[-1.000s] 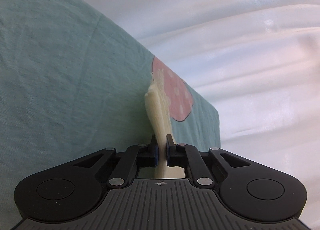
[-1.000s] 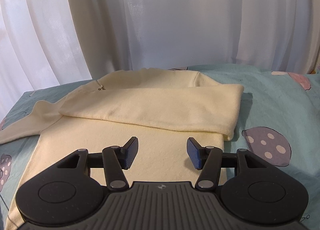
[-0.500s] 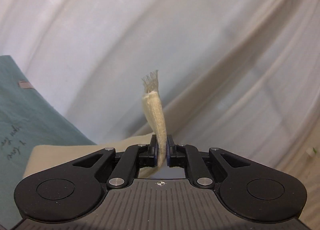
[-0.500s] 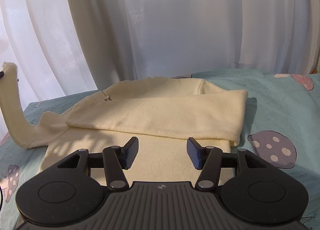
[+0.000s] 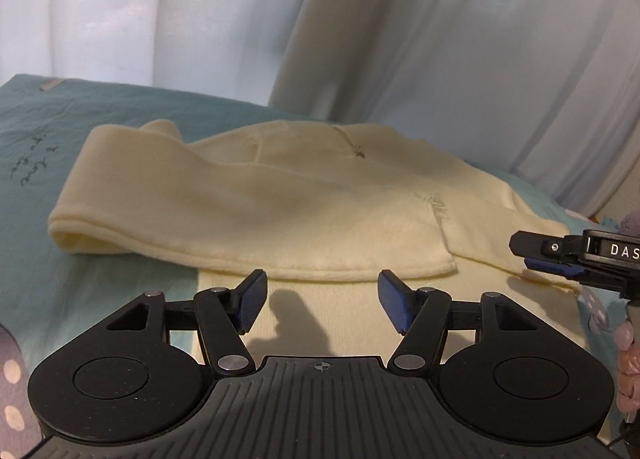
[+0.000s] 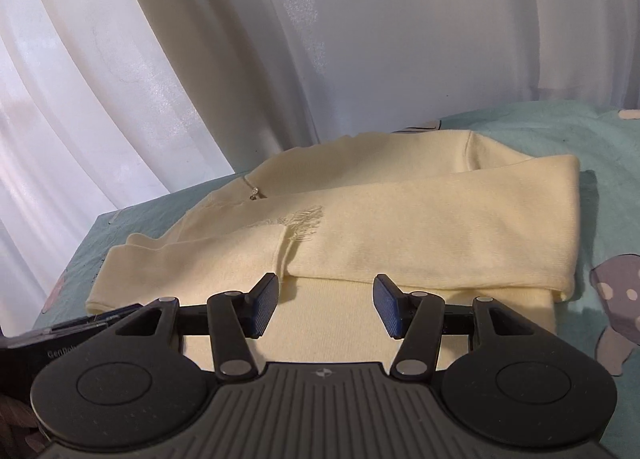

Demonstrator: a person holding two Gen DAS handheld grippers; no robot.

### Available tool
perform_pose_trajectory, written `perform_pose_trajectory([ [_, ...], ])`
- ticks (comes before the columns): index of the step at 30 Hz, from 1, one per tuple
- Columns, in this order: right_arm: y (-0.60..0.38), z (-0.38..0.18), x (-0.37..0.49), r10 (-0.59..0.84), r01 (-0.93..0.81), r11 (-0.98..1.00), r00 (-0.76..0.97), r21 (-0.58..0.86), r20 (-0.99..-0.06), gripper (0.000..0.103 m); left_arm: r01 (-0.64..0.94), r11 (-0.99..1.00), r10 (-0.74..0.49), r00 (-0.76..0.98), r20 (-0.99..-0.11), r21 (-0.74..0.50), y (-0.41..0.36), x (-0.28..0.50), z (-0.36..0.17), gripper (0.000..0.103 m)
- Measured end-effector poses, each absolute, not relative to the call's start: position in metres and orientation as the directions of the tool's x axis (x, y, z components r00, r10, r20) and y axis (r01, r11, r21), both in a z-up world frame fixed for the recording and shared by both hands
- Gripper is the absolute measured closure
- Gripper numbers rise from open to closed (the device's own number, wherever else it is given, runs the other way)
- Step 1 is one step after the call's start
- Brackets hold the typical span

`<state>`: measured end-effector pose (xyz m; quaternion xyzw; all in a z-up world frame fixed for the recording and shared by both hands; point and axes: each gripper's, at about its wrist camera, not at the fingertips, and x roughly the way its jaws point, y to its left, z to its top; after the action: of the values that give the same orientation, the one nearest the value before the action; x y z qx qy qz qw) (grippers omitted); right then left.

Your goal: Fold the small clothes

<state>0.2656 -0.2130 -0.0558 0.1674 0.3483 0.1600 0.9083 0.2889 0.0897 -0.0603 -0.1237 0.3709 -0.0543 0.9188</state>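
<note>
Both sleeves lie folded across the cream sweater [image 5: 304, 211] on the bed [image 5: 100, 131]; the left hand-held gripper [image 5: 322, 301], jaws just opened, and the right hand-held gripper [image 6: 325, 305] hover empty, and next probably comes gripping the hem to fold upward.

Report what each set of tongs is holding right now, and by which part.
Nothing is held. The left tongs have just opened, empty, above the cream sweater. The right tongs stand open and empty too.

Bare teal sheet [image 6: 624, 163] beside sweater [image 6: 400, 219]; curtain [image 6: 360, 39] behind.

wrist views, close, both facing sweater [image 5: 280, 195]
</note>
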Motion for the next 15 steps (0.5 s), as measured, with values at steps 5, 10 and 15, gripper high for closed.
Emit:
perform_pose_trajectory([
  [5, -0.172, -0.065, 0.310, 0.467, -0.261, 0.878, 0.648, 0.402, -0.601, 0.053, -0.060, 0.956, -0.156, 0.726, -0.670, -0.287, 0.109, 0.265, -0.072, 0.035],
  [10, -0.155, -0.079, 0.329, 0.442, -0.239, 0.893, 0.632, 0.382, -0.637, 0.056, -0.068, 0.954, -0.147, 0.743, -0.653, -0.291, 0.110, 0.270, -0.076, 0.031],
  [15, -0.140, -0.080, 0.330, 0.455, -0.280, 0.889, 0.626, 0.362, -0.633, 0.096, -0.057, 0.966, -0.125, 0.749, -0.651, -0.251, 0.104, 0.270, -0.072, 0.029],
])
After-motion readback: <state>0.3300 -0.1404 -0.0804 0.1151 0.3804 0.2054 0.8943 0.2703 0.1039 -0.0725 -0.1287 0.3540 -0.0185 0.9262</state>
